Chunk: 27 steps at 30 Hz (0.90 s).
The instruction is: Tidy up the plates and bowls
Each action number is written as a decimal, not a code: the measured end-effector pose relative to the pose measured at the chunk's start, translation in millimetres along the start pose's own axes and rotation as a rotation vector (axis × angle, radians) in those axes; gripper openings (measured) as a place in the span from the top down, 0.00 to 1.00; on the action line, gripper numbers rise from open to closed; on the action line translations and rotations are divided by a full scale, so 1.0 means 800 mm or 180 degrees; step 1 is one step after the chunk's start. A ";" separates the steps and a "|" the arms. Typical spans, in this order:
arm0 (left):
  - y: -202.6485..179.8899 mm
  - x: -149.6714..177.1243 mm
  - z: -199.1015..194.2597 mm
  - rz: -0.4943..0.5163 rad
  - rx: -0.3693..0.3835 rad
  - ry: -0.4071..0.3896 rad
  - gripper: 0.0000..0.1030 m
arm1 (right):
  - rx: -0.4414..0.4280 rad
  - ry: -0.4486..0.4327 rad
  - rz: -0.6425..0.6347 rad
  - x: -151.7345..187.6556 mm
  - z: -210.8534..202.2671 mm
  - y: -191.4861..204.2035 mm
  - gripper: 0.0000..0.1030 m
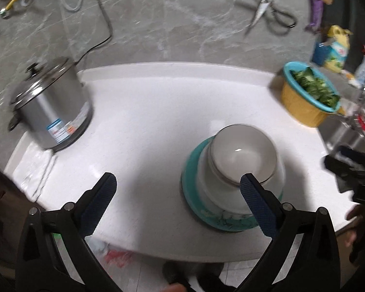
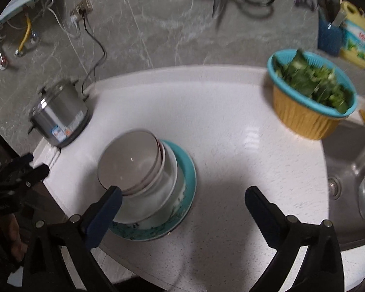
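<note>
The left gripper [image 1: 177, 189] is hanging above the white counter [image 1: 146, 126] with its jaws spread wide and nothing between them; bare counter is showing through the gap. Its right-side finger is overlapping the near edge of the stacked dishes in the left wrist view, though whether it is touching them cannot be told. The right gripper [image 2: 182, 203] is likewise standing wide open and gripping nothing, with its left-side finger overlapping the stack's near rim in the right wrist view; contact there is also unclear.

The stack is sitting near the front edge of the counter: a grey bowl [image 1: 242, 154] is nesting on top, a larger white bowl [image 1: 214, 194] is lying under it, and a teal plate [image 1: 194, 170] is bearing both at the bottom. In the right wrist view a second rim is showing just beneath the grey bowl.

Farther out, a steel rice cooker [image 1: 52, 109] is standing at the counter's back left, plugged by a dark cord into the marble wall. A yellow basin with a teal strainer of chopped greens [image 1: 309, 92] is sitting at the back right, near the steel sink [image 2: 352, 155]. Scissors [image 1: 267, 7] are hanging on the wall.
</note>
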<state>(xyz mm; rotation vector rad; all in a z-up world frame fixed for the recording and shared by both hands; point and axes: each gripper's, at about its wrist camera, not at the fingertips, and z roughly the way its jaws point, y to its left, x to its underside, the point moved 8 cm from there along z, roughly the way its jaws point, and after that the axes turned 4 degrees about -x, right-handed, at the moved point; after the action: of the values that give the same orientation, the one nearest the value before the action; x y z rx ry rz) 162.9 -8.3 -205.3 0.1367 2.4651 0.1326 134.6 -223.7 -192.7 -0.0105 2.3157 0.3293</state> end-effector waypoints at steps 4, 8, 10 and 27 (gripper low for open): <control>0.004 0.019 -0.013 0.0111 -0.0099 0.0119 0.00 | 0.0172 -0.0365 -0.0020 -0.012 -0.036 0.018 0.00; 0.006 0.036 -0.027 -0.0067 0.0484 0.0262 0.00 | 0.0454 -0.0769 0.0090 -0.027 -0.080 0.043 0.00; 0.013 0.037 -0.039 -0.0084 0.0569 0.0185 0.00 | 0.0629 -0.0927 0.0104 -0.032 -0.103 0.059 0.00; 0.039 0.030 -0.121 -0.0199 0.0479 0.0141 0.00 | 0.0675 -0.0497 0.0051 -0.018 -0.138 0.145 0.00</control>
<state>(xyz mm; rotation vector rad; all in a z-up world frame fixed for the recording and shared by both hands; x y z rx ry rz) 86.3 19.4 -140.6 0.1225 2.5196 -0.0779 53.3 -139.1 -82.3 0.1342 2.1854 0.0877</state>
